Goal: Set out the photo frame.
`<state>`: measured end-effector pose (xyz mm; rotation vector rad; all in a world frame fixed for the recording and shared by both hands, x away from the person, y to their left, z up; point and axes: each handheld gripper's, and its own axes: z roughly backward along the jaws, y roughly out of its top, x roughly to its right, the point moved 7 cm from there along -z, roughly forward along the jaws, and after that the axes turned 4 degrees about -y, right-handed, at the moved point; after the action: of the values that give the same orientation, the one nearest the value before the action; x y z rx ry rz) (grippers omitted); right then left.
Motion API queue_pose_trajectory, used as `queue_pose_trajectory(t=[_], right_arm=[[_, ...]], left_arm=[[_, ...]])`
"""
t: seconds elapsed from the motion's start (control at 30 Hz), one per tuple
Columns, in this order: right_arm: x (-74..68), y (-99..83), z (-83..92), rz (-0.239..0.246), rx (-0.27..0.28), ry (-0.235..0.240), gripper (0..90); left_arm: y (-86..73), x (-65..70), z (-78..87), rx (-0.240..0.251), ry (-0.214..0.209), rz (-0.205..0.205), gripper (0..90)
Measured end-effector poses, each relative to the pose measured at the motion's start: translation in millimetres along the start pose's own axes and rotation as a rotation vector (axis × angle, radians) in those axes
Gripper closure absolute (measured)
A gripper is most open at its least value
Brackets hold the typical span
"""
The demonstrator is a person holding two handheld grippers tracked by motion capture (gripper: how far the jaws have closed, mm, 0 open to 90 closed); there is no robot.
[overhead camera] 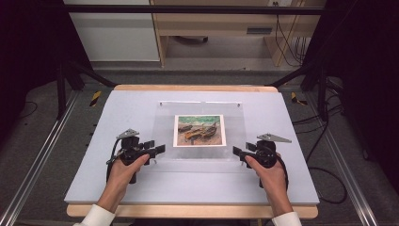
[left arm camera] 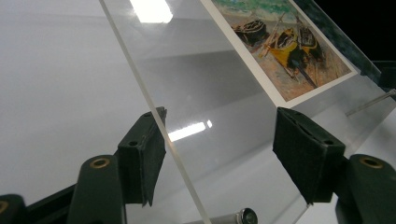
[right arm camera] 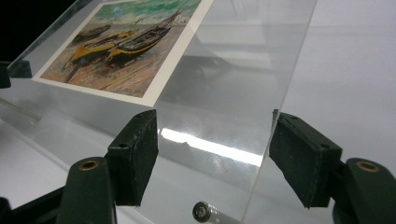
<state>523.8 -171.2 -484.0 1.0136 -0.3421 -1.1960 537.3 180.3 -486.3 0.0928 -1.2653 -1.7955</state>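
A clear acrylic plate point(overhead camera: 162, 122) lies in the middle of the table with a painted print of beached boats point(overhead camera: 199, 130) in it. My left gripper point(overhead camera: 156, 149) is at the plate's left edge and my right gripper point(overhead camera: 239, 152) at its right edge, both near the front corners. In the left gripper view the plate's edge point(left arm camera: 140, 88) runs up between the wide-apart jaws, close by the left pad point(left arm camera: 142, 158). In the right gripper view the plate edge point(right arm camera: 292, 79) runs near the right pad point(right arm camera: 299, 154). Both grippers are open, their pads not pressing on the plate.
The plate rests on a pale grey board point(overhead camera: 117, 113) over a wooden tabletop point(overhead camera: 188, 88). A small metal screw post point(left arm camera: 245, 217) sits by the plate just ahead of each gripper point(right arm camera: 203, 212). Black frame rails point(overhead camera: 70, 77) and cables stand beyond the table's sides.
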Motion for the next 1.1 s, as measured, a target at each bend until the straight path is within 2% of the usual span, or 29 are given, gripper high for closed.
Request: queue_pose_trajectory(t=[0.17,0.33,0.67,0.9,1.1], right_arm=[[-1.0,-3.0,5.9,0.019,0.016,-0.002,36.5],[-2.5,-4.8,10.2,0.043,0.024,-0.008,38.4],[-5.2,-8.5,17.3,0.077,0.035,-0.023,41.8],[-6.8,-10.8,21.6,0.083,0.037,-0.034,44.5],[-7.5,-13.6,25.5,0.095,0.041,-0.037,47.0]], left_arm=[[-1.5,2.8,3.2,0.015,0.014,0.008,37.3],[-3.6,6.4,6.7,0.017,0.029,-0.013,38.2],[-7.8,11.1,13.0,0.022,0.036,-0.018,42.1],[-10.1,12.1,17.0,0.019,0.026,-0.032,44.8],[-11.9,14.7,19.3,0.015,0.038,-0.046,45.7]])
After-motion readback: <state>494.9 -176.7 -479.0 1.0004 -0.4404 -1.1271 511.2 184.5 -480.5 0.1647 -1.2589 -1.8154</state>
